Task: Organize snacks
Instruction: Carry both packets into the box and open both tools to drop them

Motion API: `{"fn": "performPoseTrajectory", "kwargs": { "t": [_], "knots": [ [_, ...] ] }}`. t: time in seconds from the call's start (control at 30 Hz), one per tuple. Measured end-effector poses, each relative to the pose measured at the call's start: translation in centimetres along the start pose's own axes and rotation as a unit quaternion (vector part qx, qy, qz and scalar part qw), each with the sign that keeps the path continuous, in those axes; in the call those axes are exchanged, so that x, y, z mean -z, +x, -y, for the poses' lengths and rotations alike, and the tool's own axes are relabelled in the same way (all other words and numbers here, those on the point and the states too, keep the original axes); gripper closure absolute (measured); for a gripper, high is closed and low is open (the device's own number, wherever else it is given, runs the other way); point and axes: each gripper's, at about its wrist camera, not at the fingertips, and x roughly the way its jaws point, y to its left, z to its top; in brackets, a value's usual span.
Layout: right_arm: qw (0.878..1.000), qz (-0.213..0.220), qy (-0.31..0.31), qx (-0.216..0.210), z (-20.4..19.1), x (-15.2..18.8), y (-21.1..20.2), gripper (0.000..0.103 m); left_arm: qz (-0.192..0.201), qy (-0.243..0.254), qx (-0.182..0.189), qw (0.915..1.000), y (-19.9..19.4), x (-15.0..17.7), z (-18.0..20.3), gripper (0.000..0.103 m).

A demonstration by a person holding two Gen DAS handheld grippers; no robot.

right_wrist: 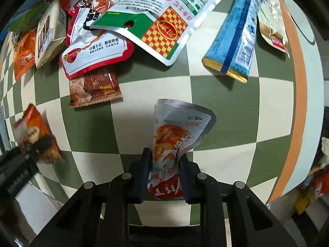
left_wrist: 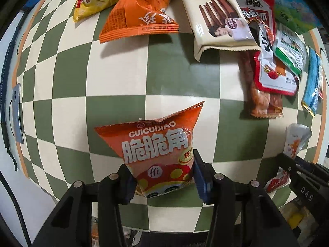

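Two grippers each clamp a snack above the green-and-cream checkered tablecloth. The left gripper has its blue pads pressed into both sides of an orange Cuicuijiao chip bag, which puffs out beyond the fingers, clear of the cloth. The right gripper is closed on a crumpled silver-and-orange sachet, pinched near its red end, the silver end curling away from the fingers.

Taking the chip bag as the landmark: just beyond it lies bare cloth. Farther off and to its right in the left wrist view sits a brown-red wrapped sweet, partly under a red-and-white pouch, on which a green-and-white pouch overlaps. A blue wafer pack lies farther right still, near the cloth's orange border. Farthest from the chip bag, along the far edge, are a yellow bag, a flat orange bag and a cream Franzzi biscuit pack, side by side, the Franzzi pack overlapping a red pouch.
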Motion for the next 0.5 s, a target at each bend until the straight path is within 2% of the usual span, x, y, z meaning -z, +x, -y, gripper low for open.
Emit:
{"fn": "performPoseTrajectory", "kwargs": {
  "t": [0.07,0.17,0.23,0.5],
  "knots": [
    [1.0,0.002,0.002,-0.001,0.7,-0.1,-0.1,0.076,0.007,0.003,-0.001,1.0,-0.7,0.1,1.2,0.059],
    [1.0,0.007,0.006,-0.008,-0.8,0.8,0.7,0.076,0.025,0.01,0.002,0.9996,-2.2,0.9,2.2,0.059],
    [1.0,0.014,0.01,-0.013,-1.1,2.4,-0.3,0.076,0.036,0.014,0.006,0.9992,-3.3,1.4,2.5,0.059],
    [0.997,0.054,0.022,-0.056,0.2,3.5,-6.9,0.076,0.097,0.043,0.034,0.9938,-9.8,3.9,3.5,0.059]
  ]
}}
